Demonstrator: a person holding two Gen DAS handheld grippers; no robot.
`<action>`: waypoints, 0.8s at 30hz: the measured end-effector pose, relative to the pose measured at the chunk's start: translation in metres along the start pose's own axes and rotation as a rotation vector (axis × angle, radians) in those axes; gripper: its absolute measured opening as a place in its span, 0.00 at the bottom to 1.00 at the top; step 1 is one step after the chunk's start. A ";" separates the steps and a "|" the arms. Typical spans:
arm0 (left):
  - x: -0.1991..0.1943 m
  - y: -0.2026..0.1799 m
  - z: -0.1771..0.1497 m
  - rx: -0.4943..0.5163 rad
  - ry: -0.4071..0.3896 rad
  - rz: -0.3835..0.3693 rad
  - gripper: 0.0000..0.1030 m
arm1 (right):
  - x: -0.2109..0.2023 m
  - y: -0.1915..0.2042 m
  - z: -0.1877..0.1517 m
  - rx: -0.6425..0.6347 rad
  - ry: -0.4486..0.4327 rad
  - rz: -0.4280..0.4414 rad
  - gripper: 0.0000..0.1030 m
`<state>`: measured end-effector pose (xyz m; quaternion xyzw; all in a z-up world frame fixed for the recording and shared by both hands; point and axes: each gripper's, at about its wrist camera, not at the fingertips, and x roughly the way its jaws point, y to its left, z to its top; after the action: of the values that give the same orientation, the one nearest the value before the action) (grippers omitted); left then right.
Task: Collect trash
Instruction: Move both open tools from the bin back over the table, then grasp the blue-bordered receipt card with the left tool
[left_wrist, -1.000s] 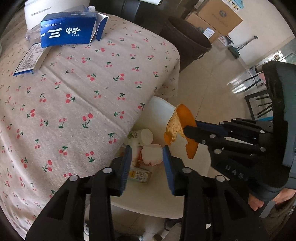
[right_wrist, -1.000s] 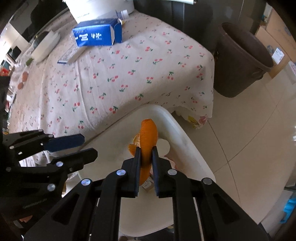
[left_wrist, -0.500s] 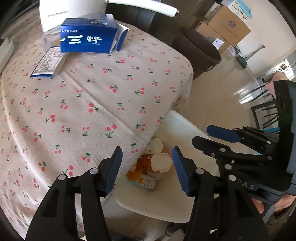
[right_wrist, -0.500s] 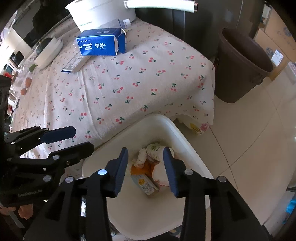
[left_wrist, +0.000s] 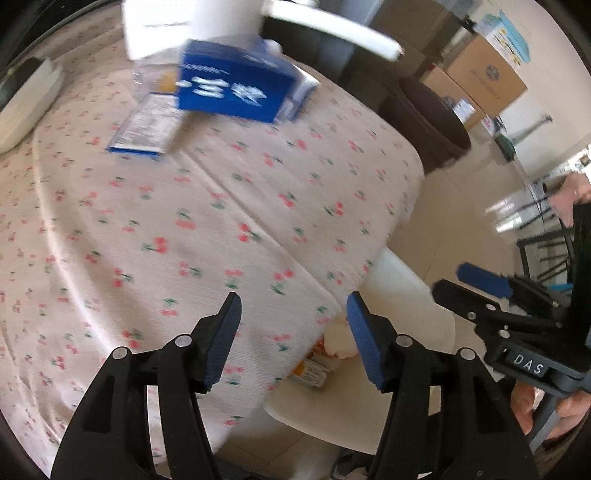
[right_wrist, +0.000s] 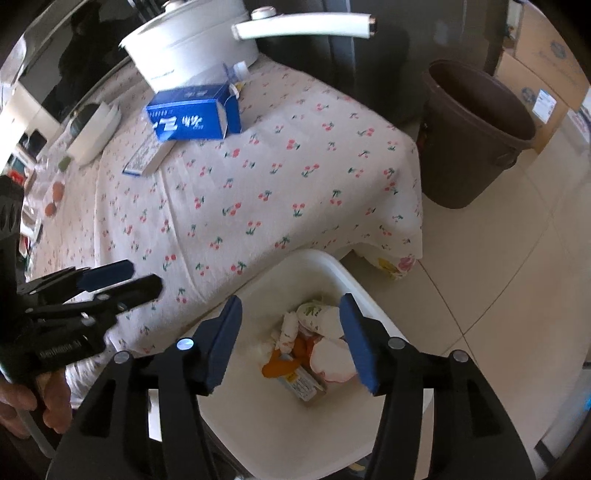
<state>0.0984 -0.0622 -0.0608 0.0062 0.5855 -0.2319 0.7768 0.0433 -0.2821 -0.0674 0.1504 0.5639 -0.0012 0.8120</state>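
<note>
Orange peel (right_wrist: 280, 365) lies among wrappers in white bin (right_wrist: 373, 295); my right gripper (right_wrist: 291, 339) above, jaws opening, empty; left gripper (left_wrist: 293, 341) open, empty.

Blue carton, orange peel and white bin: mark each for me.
blue carton (right_wrist: 192, 120), right wrist view, on its printed side
orange peel (right_wrist: 279, 365), right wrist view, on its middle
white bin (right_wrist: 317, 260), right wrist view, on its far rim

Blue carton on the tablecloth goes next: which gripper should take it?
Probably left. The left gripper, empty, hangs over the tablecloth facing the blue carton; the right gripper, jaws opening, hangs over the white bin.
</note>
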 end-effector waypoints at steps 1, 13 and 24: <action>-0.008 0.009 0.005 -0.023 -0.024 0.000 0.57 | -0.001 -0.003 0.001 0.017 -0.006 0.006 0.56; -0.047 0.117 0.033 -0.300 -0.151 0.150 0.84 | 0.000 -0.009 0.014 0.100 -0.029 0.017 0.62; -0.054 0.129 0.058 -0.253 -0.249 0.288 0.93 | 0.002 0.017 0.053 0.007 -0.078 0.049 0.77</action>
<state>0.1867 0.0556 -0.0269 -0.0365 0.5024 -0.0424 0.8628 0.0952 -0.2785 -0.0485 0.1668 0.5280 0.0108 0.8326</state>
